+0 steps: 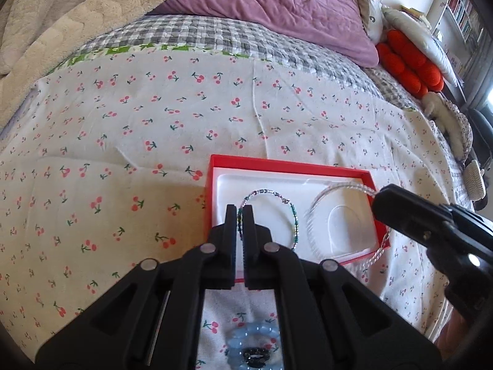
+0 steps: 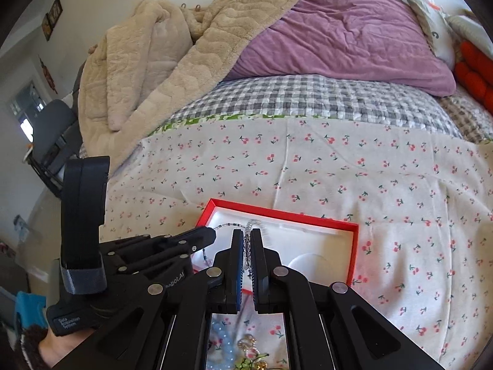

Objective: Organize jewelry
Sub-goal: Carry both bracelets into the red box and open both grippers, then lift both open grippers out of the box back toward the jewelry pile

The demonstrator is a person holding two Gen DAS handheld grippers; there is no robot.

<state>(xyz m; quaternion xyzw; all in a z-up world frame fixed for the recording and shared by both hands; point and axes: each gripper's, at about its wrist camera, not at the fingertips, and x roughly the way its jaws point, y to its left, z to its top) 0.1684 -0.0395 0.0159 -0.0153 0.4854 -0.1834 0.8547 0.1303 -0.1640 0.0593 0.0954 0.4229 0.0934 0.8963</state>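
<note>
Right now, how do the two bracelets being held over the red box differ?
The multicolour beaded bracelet has green, dark and silvery beads; the silver bracelet is clear-silvery throughout. The beaded one hangs from the left hand-held gripper, the silver from the right hand-held gripper. Both loops hang above the box.

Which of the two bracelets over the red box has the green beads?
The multicoloured beaded bracelet pinched by the left gripper. The right gripper holds the silver twisted bracelet, which is colourless.

This is a bedroom in a home. There is a bed (image 2: 308, 169) with a cherry sheet (image 1: 154, 117), a purple pillow (image 2: 339, 40), a fluffy tan blanket (image 2: 154, 61) and a bookshelf (image 1: 462, 9) by the wall.
</note>
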